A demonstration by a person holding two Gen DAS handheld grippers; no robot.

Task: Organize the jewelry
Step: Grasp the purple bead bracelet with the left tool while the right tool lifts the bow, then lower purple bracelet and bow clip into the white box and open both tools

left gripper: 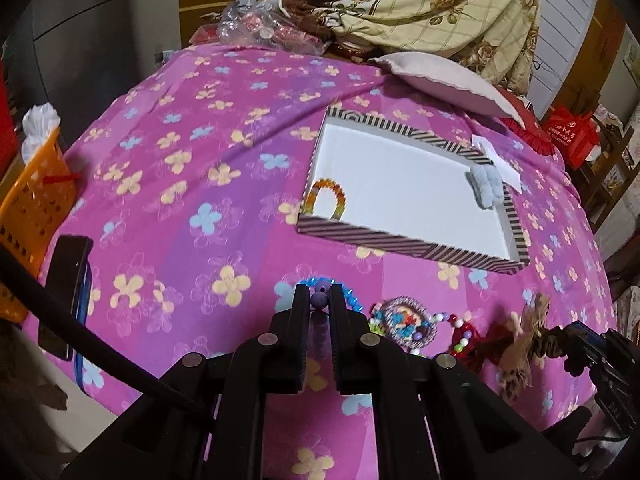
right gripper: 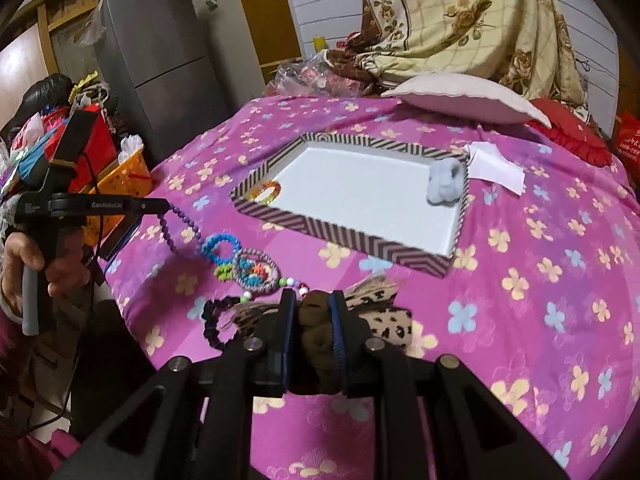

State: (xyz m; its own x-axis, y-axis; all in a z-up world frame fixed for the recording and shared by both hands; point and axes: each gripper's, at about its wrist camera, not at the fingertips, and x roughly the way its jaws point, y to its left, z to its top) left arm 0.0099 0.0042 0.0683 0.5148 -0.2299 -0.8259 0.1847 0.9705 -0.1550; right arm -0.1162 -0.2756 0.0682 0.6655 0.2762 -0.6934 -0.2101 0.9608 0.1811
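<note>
Above a pink flowered bed (left gripper: 192, 168), the left gripper (left gripper: 319, 300) pinches a purple bead necklace (right gripper: 180, 224). The right gripper (right gripper: 313, 312) clamps a brown leopard-print hair bow (right gripper: 320, 336). A striped tray (right gripper: 344, 236) beyond holds an amber bracelet (left gripper: 329, 198) and a blue scrunchie (left gripper: 485, 186).

A bed (right gripper: 520, 240) under a pink flowered sheet carried a striped tray (right gripper: 340, 236), a white paper slip (right gripper: 496, 168) beside it, a pale pillow (right gripper: 460, 96), and, nearer, a blue beaded ring (right gripper: 218, 248), a woven round charm (right gripper: 254, 266) and a black scrunchie (right gripper: 212, 320).
</note>
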